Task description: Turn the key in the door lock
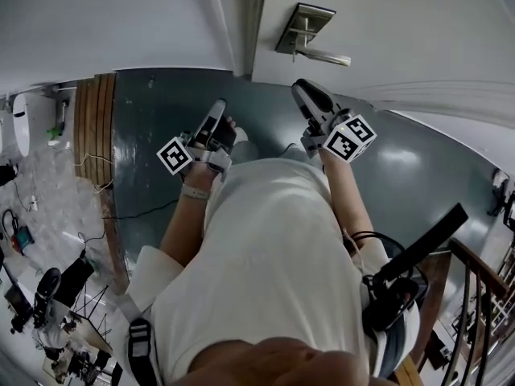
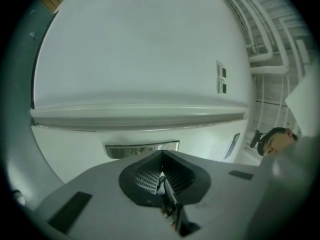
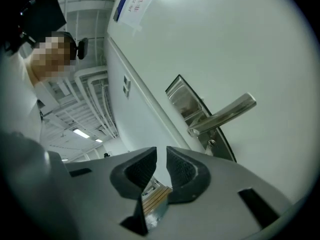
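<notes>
Grey right hand-held gripper (image 3: 161, 155) slightly parted

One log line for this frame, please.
stage: before contact | left gripper: shut, clear of door | right gripper: open, empty, short of door handle | lock: untouched

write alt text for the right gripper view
The right gripper, jaws slightly apart with nothing between them, points at a white door that has a silver lever handle on a metal plate. A small lock sits just below the handle.
</notes>
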Demonstrator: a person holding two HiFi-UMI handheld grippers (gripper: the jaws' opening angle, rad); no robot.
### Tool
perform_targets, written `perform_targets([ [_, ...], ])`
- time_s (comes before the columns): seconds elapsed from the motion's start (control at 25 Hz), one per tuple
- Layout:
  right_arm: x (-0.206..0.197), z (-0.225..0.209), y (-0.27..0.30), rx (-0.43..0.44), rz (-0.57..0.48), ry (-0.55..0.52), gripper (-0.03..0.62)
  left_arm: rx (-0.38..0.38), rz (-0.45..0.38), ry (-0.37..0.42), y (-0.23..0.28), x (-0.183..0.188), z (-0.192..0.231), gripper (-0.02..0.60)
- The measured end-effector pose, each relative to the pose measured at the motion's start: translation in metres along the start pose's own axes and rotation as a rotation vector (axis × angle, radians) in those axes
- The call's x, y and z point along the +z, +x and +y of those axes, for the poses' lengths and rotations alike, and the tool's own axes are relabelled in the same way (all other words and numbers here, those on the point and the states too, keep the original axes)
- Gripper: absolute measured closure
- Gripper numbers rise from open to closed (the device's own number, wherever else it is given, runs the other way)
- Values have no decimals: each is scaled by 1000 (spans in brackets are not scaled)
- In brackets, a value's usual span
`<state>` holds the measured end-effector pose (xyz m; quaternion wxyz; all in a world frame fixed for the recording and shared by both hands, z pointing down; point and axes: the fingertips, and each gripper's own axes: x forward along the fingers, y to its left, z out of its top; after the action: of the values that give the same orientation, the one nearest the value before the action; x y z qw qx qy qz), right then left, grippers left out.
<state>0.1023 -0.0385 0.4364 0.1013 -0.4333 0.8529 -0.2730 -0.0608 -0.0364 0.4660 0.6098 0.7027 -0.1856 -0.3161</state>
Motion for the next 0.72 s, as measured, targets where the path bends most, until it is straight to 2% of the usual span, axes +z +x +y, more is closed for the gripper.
perform_targets([
  [0.24, 2, -9, -82, 67, 32, 0, 523, 31, -7, 74, 5, -88, -12, 574],
  [0.4, 2, -11, -153, 103, 45, -16, 523, 61, 2, 143, 11, -167, -29, 574],
  [0.56, -4, -12, -208, 149, 38, 30, 523, 80, -2, 159, 18, -233, -38, 574],
  [0.72, -11, -7, -227, 171, 51, 31, 523, 100, 18, 161, 19, -262, -39, 574],
])
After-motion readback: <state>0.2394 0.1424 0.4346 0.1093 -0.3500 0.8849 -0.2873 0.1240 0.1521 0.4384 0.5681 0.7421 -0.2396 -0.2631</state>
